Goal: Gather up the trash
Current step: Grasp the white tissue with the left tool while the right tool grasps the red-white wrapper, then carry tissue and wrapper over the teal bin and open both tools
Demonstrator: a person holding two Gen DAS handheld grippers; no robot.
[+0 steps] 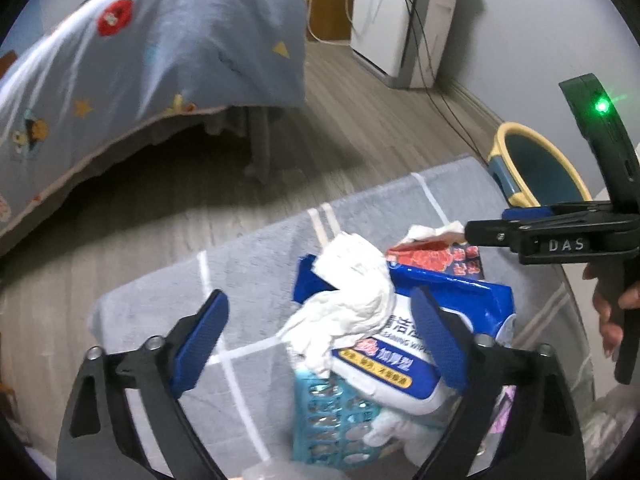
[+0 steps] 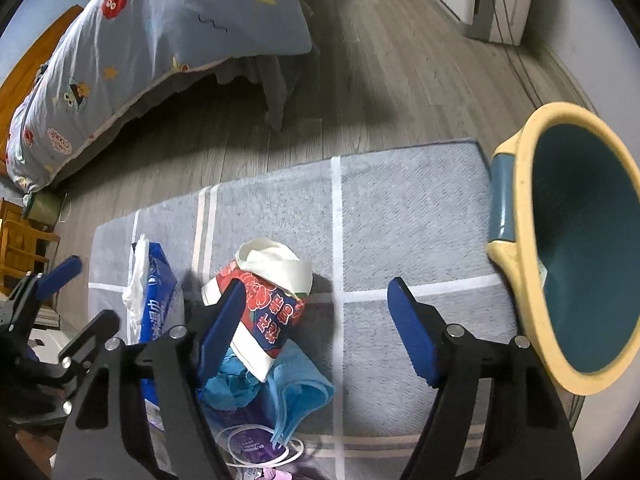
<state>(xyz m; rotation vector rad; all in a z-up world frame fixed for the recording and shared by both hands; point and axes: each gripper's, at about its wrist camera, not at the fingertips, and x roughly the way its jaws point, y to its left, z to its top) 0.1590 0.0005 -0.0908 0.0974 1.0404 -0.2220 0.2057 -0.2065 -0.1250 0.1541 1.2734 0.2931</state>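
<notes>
Nearest the left wrist camera, the left gripper (image 1: 320, 336) has its blue fingers (image 1: 202, 340) spread over a heap of trash on a grey rug (image 1: 256, 236), pressing on nothing. Between them lies a crumpled white tissue (image 1: 352, 292) on top of a blue wet-wipes pack (image 1: 420, 320), which rests on a light blue plastic basket (image 1: 332, 416). Just beyond the pack sits a red printed carton (image 1: 440, 258). From the right, the right gripper (image 1: 486, 232) comes in side-on near that carton; whether its tips are parted cannot be told here. Farther right stands a yellow-rimmed bin (image 1: 500, 148).

Closest in the right wrist view, the right gripper (image 2: 316, 328) also has its fingers (image 2: 412, 332) apart. Its left finger overlaps the red carton (image 2: 272, 304), which lies tilted on the rug (image 2: 400, 208) with blue cloth (image 2: 300, 384) beneath it; contact is unclear. Left of it stands the wipes pack (image 2: 158, 280), and the left gripper (image 2: 60, 272) shows at the far left. Beside the rug's right edge, the bin (image 2: 520, 240) leans open-mouthed.
</notes>
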